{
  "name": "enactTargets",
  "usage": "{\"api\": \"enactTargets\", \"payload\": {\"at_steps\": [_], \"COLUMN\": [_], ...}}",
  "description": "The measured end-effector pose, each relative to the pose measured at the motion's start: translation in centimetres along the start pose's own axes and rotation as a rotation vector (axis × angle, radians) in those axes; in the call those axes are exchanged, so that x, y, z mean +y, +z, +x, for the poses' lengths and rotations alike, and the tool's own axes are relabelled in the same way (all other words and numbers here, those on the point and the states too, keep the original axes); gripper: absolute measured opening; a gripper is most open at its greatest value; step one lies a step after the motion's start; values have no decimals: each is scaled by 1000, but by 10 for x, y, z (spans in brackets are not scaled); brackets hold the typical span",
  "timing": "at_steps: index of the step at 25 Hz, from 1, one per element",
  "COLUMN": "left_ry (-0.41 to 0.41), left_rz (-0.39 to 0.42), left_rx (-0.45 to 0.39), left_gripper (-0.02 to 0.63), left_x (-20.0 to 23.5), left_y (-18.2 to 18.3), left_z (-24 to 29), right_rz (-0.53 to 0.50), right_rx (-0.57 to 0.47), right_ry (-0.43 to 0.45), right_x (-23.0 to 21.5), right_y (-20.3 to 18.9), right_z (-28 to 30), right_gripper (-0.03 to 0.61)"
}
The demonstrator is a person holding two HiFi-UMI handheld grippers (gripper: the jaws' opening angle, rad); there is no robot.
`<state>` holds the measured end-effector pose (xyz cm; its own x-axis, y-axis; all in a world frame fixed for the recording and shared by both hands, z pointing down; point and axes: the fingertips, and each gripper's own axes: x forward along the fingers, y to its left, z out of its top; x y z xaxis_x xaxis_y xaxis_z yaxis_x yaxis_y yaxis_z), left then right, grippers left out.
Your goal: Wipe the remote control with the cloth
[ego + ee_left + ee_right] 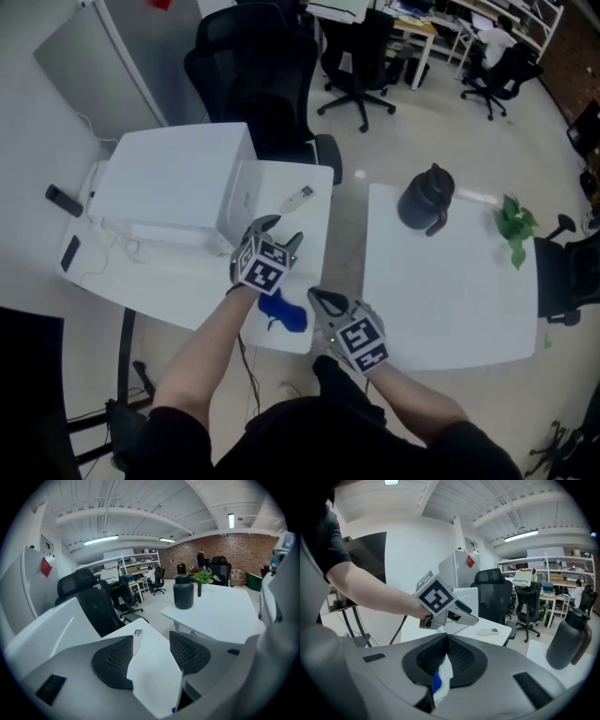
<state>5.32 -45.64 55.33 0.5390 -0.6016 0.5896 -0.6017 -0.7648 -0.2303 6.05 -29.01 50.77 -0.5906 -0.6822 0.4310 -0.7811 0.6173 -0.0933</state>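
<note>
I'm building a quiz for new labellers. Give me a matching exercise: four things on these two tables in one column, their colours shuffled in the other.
Things:
1. remote control
2. cloth
3. jug
4. plant

Colours:
A. green
B. white
C. black
D. blue

Pairs: 1-B, 2-D, 3-C, 4-A

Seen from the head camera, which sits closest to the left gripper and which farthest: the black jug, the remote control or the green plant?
1. Remote control, just ahead of the left gripper, on the left table.
2. Black jug, on the right table.
3. Green plant, at the right table's far right edge.
</note>
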Motion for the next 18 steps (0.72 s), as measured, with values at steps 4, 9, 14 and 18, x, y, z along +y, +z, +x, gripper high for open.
{"api": "enactTargets", "payload": {"at_steps": [4, 9, 14, 18], "left_ry": [0, -19, -40, -78], "left_rz": [-15, -21, -21, -60], "left_rx": [58, 150, 211, 231], "left_gripper": [249, 249, 249, 249], "left_x": [30, 51, 61, 57], "left_y": [-10, -35, -52, -59], "left_z": [75, 146, 189, 205], "right_rz": [30, 76, 99, 126], "right_rx": [26, 70, 95, 108], "right_ry": [30, 61, 79, 82], "right_x": [-43, -72, -92, -100], "right_y": [-7, -23, -36, -41], "right_z": [34, 57, 70, 73], "right_gripper": [6, 6, 6, 6]}}
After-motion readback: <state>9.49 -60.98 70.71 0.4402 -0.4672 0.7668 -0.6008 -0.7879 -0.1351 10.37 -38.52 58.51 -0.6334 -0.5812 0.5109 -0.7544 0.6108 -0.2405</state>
